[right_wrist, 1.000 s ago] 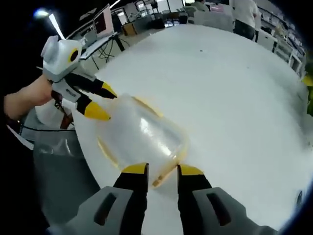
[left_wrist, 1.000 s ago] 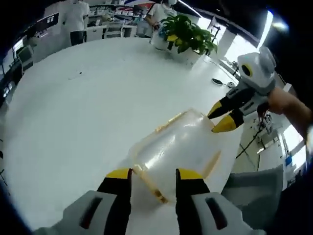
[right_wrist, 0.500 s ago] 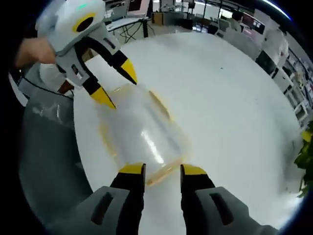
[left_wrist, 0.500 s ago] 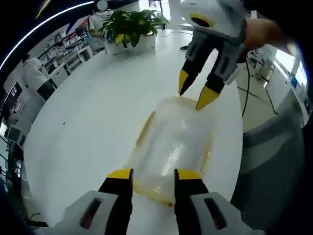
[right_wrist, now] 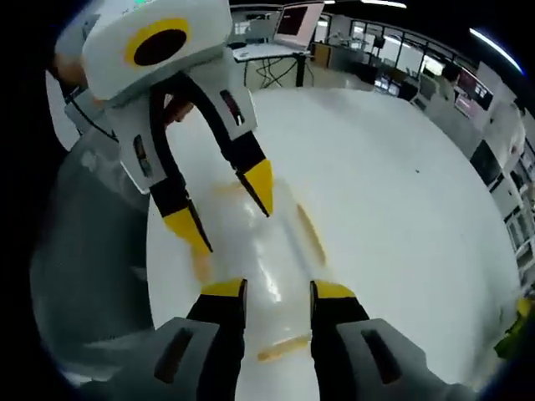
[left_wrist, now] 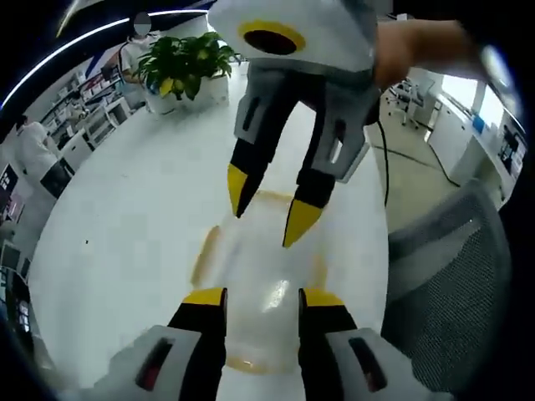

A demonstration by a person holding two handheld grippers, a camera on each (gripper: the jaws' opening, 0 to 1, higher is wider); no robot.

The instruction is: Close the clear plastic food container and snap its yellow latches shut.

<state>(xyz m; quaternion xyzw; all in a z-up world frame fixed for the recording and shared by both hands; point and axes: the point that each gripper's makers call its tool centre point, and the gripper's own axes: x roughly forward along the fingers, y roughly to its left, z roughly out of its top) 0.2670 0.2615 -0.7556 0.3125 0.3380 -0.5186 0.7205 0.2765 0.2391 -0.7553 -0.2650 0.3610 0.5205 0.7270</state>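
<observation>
Poised over opposite ends of the clear container [left_wrist: 263,284] on the white table [left_wrist: 125,225]: left gripper [left_wrist: 261,299], jaws apart, then right gripper [right_wrist: 274,289], jaws apart, likely lining up to press yellow latches [right_wrist: 310,236] shut.

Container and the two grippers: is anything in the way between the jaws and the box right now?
Nothing visible does. Both grippers face each other over the clear container, the left gripper and right gripper open right above it, with only the white table around it.
</observation>
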